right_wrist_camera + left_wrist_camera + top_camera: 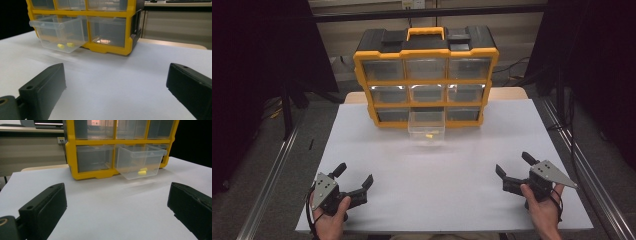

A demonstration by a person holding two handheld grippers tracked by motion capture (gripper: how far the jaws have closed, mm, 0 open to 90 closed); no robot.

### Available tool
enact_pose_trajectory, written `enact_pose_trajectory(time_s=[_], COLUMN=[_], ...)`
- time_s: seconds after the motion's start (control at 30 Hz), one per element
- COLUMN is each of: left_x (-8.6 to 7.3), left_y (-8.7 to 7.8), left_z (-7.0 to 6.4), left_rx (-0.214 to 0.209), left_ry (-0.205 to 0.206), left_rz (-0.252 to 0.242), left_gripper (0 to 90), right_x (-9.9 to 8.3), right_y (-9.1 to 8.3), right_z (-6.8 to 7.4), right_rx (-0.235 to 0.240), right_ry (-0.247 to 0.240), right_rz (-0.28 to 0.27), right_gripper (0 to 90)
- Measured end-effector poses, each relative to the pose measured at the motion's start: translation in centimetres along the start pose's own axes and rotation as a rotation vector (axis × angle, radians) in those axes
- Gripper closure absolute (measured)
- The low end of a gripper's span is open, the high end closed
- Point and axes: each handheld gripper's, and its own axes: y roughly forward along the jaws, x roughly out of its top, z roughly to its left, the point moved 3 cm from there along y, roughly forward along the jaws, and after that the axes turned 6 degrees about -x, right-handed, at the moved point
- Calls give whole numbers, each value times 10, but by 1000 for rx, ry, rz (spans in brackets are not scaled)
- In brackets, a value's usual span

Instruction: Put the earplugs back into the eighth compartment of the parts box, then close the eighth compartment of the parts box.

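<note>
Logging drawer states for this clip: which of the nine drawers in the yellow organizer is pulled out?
The bottom-row middle drawer juts forward from the organizer, holding two small yellow pieces; the other eight sit flush.

yellow-and-black organizer (426, 52) — clear drawer (427, 128), yellow bits (142, 171) — white table (437, 180), black fingers (45, 207)

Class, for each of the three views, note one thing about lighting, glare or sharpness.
High view: dim surroundings, glare on the middle-row drawer fronts of the yellow organizer. Left gripper view: the open drawer is fairly sharp, while the close black jaws look soft. Right gripper view: a warm reflection glows in the bottom right drawer; a soft shadow lies under the open drawer.
</note>
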Motion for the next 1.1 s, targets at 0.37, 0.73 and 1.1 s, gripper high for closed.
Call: enact_pose_trajectory(time_s=[0.37,0.73,1.1], left_x=[-2,0,1], left_y=[1,2,2], left_z=[1,-1,-1], left_rx=[-5,-10,-12], left_ry=[-2,-2,6], left_rz=[2,3,-2], left_gripper=[25,25,25], right_x=[-1,-2,4], right_y=[7,15,30], right_z=[1,22,40], right_rx=[25,157,274], right_ry=[-22,-37,-38], right_rz=[33,53,51], right_gripper=[14,5,3])
